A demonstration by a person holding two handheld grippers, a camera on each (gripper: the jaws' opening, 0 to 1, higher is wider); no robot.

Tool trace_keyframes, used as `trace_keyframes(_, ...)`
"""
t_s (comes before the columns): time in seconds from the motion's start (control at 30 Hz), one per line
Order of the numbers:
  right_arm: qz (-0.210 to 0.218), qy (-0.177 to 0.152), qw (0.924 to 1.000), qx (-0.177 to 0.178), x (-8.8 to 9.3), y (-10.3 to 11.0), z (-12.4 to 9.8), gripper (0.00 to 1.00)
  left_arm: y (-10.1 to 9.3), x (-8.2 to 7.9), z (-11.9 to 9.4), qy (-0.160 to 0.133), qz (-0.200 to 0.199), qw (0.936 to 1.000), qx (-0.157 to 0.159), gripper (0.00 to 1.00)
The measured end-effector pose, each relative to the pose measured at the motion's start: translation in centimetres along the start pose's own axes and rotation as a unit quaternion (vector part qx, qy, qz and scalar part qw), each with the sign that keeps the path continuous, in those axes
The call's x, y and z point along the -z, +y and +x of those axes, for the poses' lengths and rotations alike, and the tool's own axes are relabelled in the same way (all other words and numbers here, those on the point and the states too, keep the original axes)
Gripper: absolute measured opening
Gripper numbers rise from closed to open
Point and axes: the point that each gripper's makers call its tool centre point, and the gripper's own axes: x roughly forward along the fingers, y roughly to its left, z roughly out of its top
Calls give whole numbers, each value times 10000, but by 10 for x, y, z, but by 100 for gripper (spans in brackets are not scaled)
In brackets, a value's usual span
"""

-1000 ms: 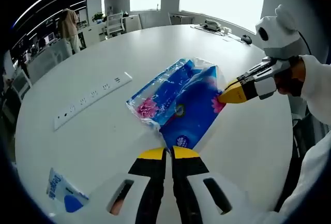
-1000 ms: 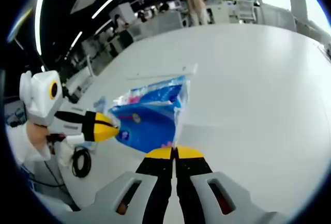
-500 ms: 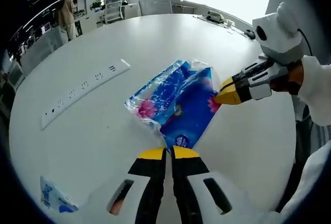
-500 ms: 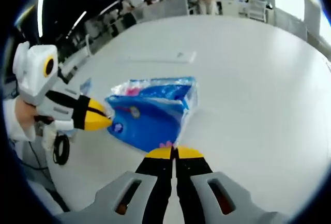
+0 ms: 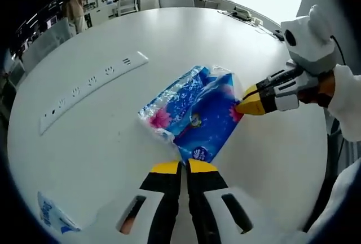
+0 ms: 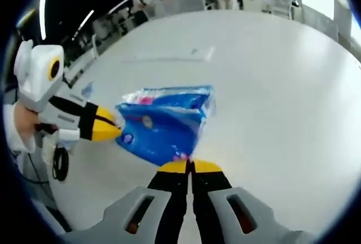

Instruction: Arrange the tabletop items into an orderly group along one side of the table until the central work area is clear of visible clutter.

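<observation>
A blue plastic-wrapped tissue pack (image 5: pixel 194 114) with pink flowers lies on the round white table (image 5: pixel 169 41). In the left gripper view my left gripper (image 5: pixel 183 167) is shut on the pack's near corner, by its round logo. My right gripper (image 5: pixel 248 106) comes in from the right and is shut on the pack's flowered edge. In the right gripper view the same pack (image 6: pixel 163 123) sits just past my right gripper (image 6: pixel 190 167), whose closed jaws pinch its near edge. My left gripper (image 6: pixel 110 131) meets the pack's left corner there.
A long white power strip (image 5: pixel 93 89) lies to the left of the pack, also far across the table (image 6: pixel 169 58). A small blue-and-white tissue packet (image 5: pixel 53 216) rests near the table's edge. Small items (image 5: pixel 242 14) sit at the far rim. A person (image 5: pixel 73 10) stands beyond.
Both views have shifted slightly with the hands. The pack stays pinched between the two grippers in much the same place on the table.
</observation>
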Motion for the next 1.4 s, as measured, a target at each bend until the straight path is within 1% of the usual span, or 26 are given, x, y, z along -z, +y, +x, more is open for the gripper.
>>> trace_keyframes(0.17,90,-71,9999,11,-1,-1,3,0,5,0,4,-22,-79,9999,-74,0)
trace_keyframes(0.33,110,-141,9998,-40,-1,-1,3,0,6,0,5,-113,-383,9992,-74,0)
trace_keyframes(0.5,1,-179,9998,-41,-2,0,3,0,7,0,5,-123,-392,9991,-106,0)
trace_keyframes(0.73,48,-227,9997,-26,-2,0,3,0,7,0,5,-162,-416,9989,-153,0)
trace_keyframes(0.87,224,-132,9997,-19,-3,0,3,0,7,-1,5,-187,-401,9989,-161,0)
trace_keyframes(0.9,197,-116,9997,6,-3,1,3,0,7,-1,4,-174,-484,9985,-196,0)
trace_keyframes(0.93,101,-128,9998,66,-3,0,2,2,8,-1,4,-166,-500,9983,-251,1)
trace_keyframes(1.0,-24,-191,9997,121,-5,2,-1,15,12,-2,3,-169,-463,9981,-382,9)
trace_keyframes(1.03,12,-229,9997,111,-7,3,-3,21,11,-3,3,-189,-465,9981,-350,14)
trace_keyframes(1.07,127,-223,9996,142,-7,3,-6,26,10,-3,2,-199,-524,9979,-321,16)
trace_keyframes(1.1,113,-276,9994,160,-9,3,-8,29,11,-5,0,-227,-555,9976,-339,19)
trace_keyframes(1.13,65,-373,9991,164,-12,3,-10,30,12,-6,-2,-256,-575,9973,-380,22)
trace_keyframes(1.17,30,-403,9991,155,-14,5,-13,32,15,-8,-6,-306,-592,9967,-468,26)
trace_keyframes(1.2,24,-387,9991,156,-14,5,-16,32,18,-9,-10,-347,-631,9958,-558,31)
trace_keyframes(1.23,26,-394,9991,160,-13,6,-20,33,18,-10,-12,-365,-644,9956,-581,36)
trace_keyframes(1.27,41,-425,9990,164,-13,5,-21,33,19,-12,-17,-445,-664,9949,-621,38)
trace_keyframes(1.3,123,-478,9987,155,-13,6,-26,34,19,-13,-20,-498,-684,9943,-645,39)
trace_keyframes(1.33,222,-498,9984,127,-12,8,-28,33,21,-14,-25,-556,-686,9934,-728,38)
trace_keyframes(1.4,382,-523,9979,33,-7,15,-35,33,26,-13,-33,-576,-681,9917,-927,37)
